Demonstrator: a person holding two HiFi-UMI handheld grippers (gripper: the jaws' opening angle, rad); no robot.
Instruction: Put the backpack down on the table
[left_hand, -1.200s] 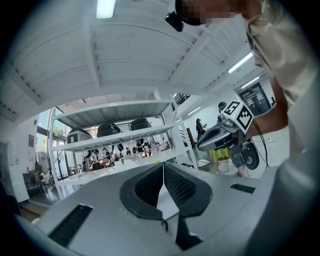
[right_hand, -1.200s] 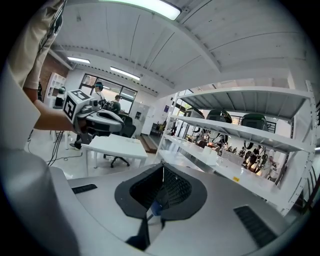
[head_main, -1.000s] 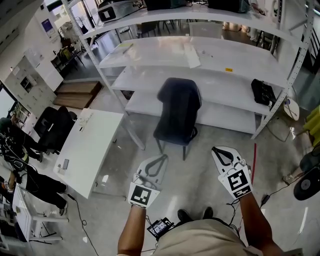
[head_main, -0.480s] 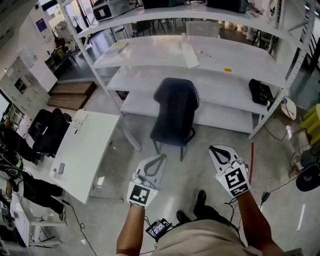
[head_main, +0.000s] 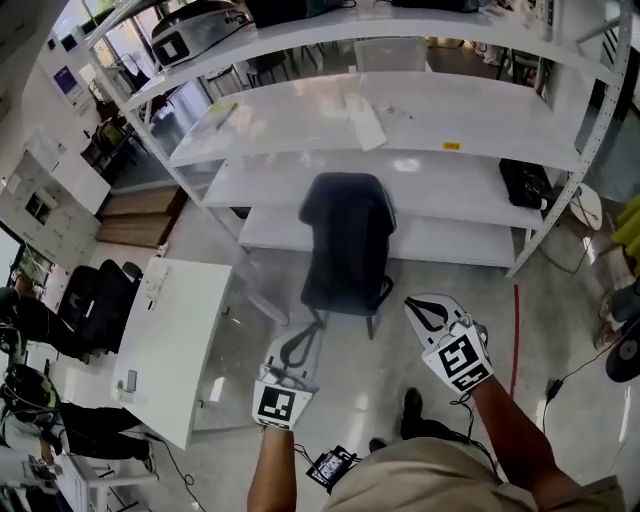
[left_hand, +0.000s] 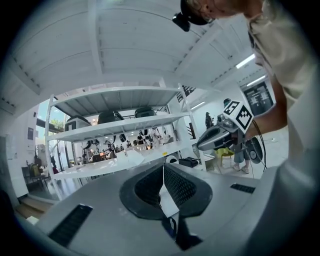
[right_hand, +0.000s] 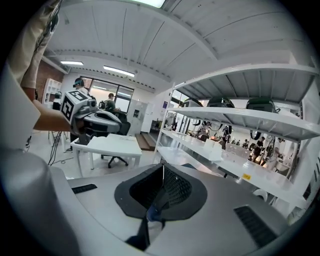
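A dark blue chair-shaped thing (head_main: 346, 240) stands on the floor in front of the white shelving; whether a backpack hangs over it I cannot tell. On the lower shelf at the right lies a black bag (head_main: 525, 183). My left gripper (head_main: 308, 333) is held out low at the left, jaws shut and empty, short of the chair. To the right of it my right gripper (head_main: 416, 304) is also shut and empty. In the left gripper view the jaws (left_hand: 163, 169) meet on nothing, as they do in the right gripper view (right_hand: 162, 170).
A white table (head_main: 180, 330) stands at the left with a small item near its front edge. Long white shelves (head_main: 420, 120) fill the far side, with cases on top. A black office chair (head_main: 95, 300) and seated people are at the far left. A cable device (head_main: 330, 466) lies by my feet.
I have walked forward: the chair and shelves are nearer. Both grippers moved forward with me, still shut and empty.
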